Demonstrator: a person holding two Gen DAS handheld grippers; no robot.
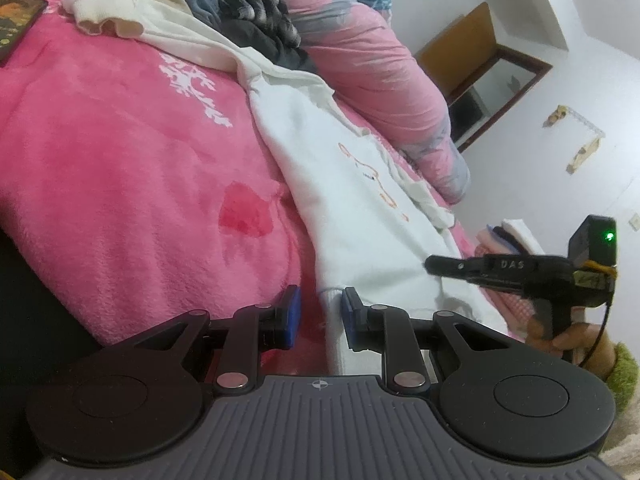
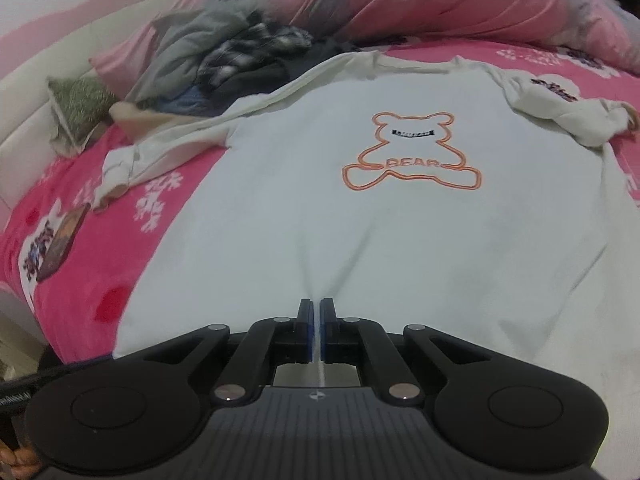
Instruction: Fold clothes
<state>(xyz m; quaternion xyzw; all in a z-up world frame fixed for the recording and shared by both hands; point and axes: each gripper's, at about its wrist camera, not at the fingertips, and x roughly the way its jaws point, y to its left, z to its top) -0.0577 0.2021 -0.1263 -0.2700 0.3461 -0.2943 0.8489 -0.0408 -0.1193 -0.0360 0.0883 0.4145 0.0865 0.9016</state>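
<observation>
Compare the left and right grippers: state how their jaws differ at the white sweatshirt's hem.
The left gripper has jaws apart, with the white sweatshirt hem's corner between them but not pinched; the right gripper has jaws shut on a pinch of the hem. The left sits at the sweatshirt's side edge over the pink blanket; the right sits mid-hem. Both have blue pads.

A home bedroom — a bed under a pink fleece blanket (image 1: 120, 152). A rolled pink quilt (image 1: 372, 64) lies at one o'clock, unfolded clothes (image 2: 224, 56) heaped at eleven.
</observation>
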